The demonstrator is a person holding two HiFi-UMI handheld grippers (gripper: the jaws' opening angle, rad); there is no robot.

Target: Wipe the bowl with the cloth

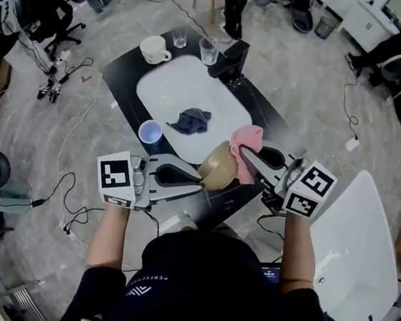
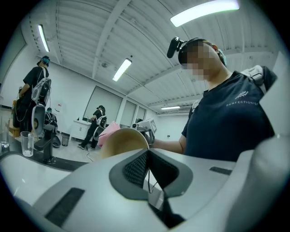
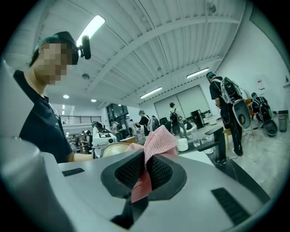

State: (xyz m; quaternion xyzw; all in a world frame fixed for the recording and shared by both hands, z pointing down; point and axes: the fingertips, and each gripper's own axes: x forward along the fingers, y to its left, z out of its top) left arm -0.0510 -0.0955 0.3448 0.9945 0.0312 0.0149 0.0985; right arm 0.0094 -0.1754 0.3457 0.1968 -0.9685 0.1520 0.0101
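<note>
Left gripper (image 1: 199,180): fingers clenched on the rim of the bowl (image 1: 218,167), thin wall pinched between them. The bowl is in the air, tipped on its side, over the near edge of the bench (image 1: 127,77). Right gripper (image 1: 247,158): fingers clamped on the pink cloth (image 1: 248,141), with a bunch sticking out past the tips and lying against the bowl's far-right side

Step in hand, as a judgement: the wipe itself. To do it well:
- Left side acts as the anchor. A one-point pinch on a rim will likely let the bowl pivot under side load, so that grip needs to stay firm
- Right side should press the loose bunch onto the surface, not the finger tips, and sweep along the curve
- Light pressure, directed toward the left grip rather than across it
- Risks: the bowl twisting out of the pinch, or the cloth dragging out of the right fingers

What each view adds:
- Head view alone gives the layout: cloth-to-bowl contact, plus a blue cup (image 1: 150,132) at the near-left corner of the white basin (image 1: 188,83) and a dark blue rag (image 1: 190,121) inside it, both well apart from the work
- Left gripper view shows the rim seated between its fingers, which the head view can't resolve
- Right gripper view shows the cloth running right through the finger gap with a tail hanging out the back. The bowl sits just behind, but contact isn't readable there
</note>
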